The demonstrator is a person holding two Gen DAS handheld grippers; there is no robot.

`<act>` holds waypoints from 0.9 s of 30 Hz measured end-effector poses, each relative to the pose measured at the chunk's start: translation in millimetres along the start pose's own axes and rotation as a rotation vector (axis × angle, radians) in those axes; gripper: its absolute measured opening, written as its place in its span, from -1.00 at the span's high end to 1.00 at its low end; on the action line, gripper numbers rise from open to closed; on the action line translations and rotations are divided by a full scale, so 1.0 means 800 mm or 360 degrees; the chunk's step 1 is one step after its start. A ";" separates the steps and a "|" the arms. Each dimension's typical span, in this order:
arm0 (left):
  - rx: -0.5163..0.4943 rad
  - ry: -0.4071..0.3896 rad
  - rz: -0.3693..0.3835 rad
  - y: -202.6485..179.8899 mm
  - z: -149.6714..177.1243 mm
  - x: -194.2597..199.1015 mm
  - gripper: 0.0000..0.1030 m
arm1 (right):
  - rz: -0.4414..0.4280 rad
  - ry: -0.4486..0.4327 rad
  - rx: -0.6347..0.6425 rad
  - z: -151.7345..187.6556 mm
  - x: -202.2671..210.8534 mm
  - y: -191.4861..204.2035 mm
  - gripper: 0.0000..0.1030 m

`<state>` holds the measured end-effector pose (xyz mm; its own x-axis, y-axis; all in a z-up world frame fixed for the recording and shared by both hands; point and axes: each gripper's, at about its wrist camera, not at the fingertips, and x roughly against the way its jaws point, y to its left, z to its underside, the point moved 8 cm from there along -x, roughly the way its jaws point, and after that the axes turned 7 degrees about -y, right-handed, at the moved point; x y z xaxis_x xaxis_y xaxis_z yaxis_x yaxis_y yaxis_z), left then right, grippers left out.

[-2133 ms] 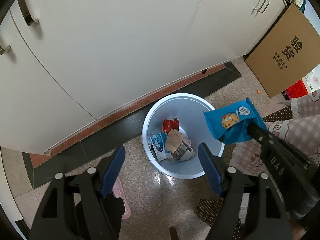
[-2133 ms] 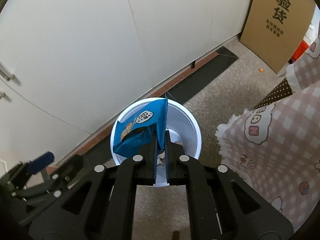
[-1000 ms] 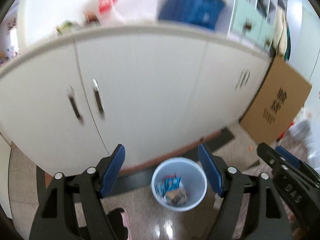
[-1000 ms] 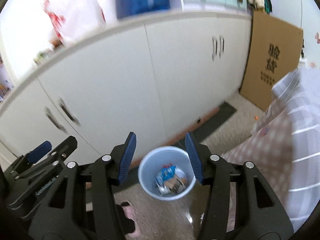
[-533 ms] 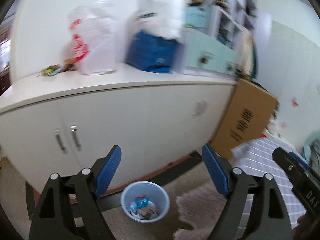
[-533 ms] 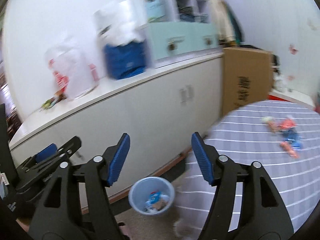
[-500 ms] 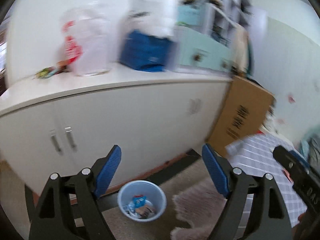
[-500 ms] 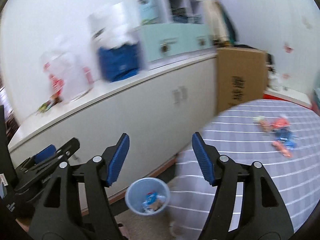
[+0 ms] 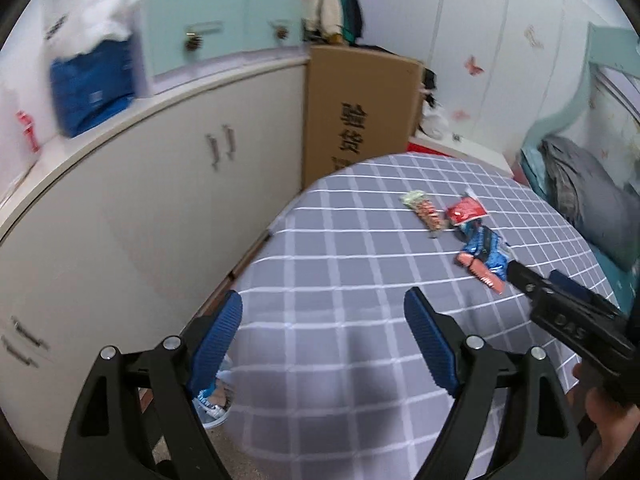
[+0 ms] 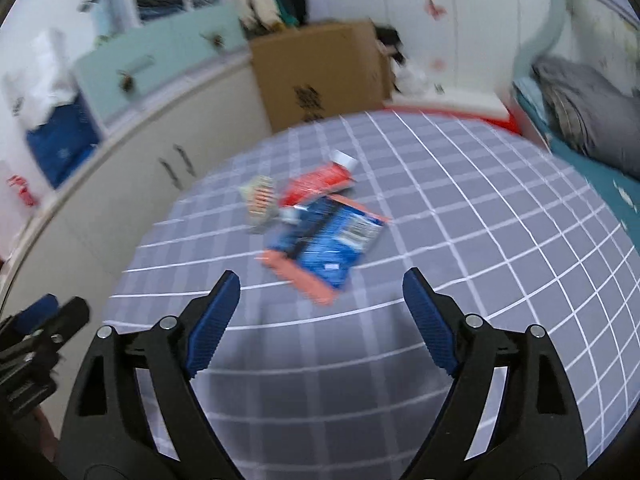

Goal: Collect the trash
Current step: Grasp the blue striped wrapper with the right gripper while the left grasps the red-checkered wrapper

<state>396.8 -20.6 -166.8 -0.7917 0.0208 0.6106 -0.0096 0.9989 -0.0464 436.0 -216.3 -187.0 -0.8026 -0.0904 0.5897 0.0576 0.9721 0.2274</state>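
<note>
Nearest to me, at six o'clock in each wrist view, my tongs stand wide and hold nothing: the left gripper [image 9: 323,346] over bare checked cloth, the right gripper [image 10: 321,322] with jaws that have just been opening, nothing between them. Just past the right one, at twelve o'clock, lies the trash on the table [image 10: 500,240]: a blue wrapper [image 10: 328,242] on top of a long orange packet [image 10: 298,276], a red packet [image 10: 316,184] touching it behind, and a pale snack wrapper [image 10: 260,196] at eleven o'clock. From the left view the same heap sits out at two o'clock. I judge the job partly done at best, since these four pieces are still to be picked up. No bin shows now, so I cannot say what it holds. Farthest, a cardboard box [image 9: 360,108] leans by the cupboard [image 9: 160,184]; whether it holds anything I cannot tell.
</note>
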 end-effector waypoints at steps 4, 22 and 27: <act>-0.0050 0.0030 0.0001 -0.025 -0.016 -0.033 -0.58 | -0.0039 0.0083 -0.0124 -0.006 -0.029 -0.026 -0.60; -0.0073 0.0081 0.0097 -0.099 -0.043 -0.124 -0.58 | 0.0036 0.0044 -0.0009 -0.032 -0.048 -0.065 0.77; -0.0088 0.0093 0.0073 -0.110 -0.045 -0.144 -0.57 | -0.0027 -0.0004 -0.0061 -0.038 -0.044 -0.065 0.77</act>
<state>511.0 -109.5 -204.6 -0.7535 0.0671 0.6540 0.0606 0.9976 -0.0326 479.5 -269.9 -196.3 -0.8052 -0.1060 0.5834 0.0668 0.9614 0.2669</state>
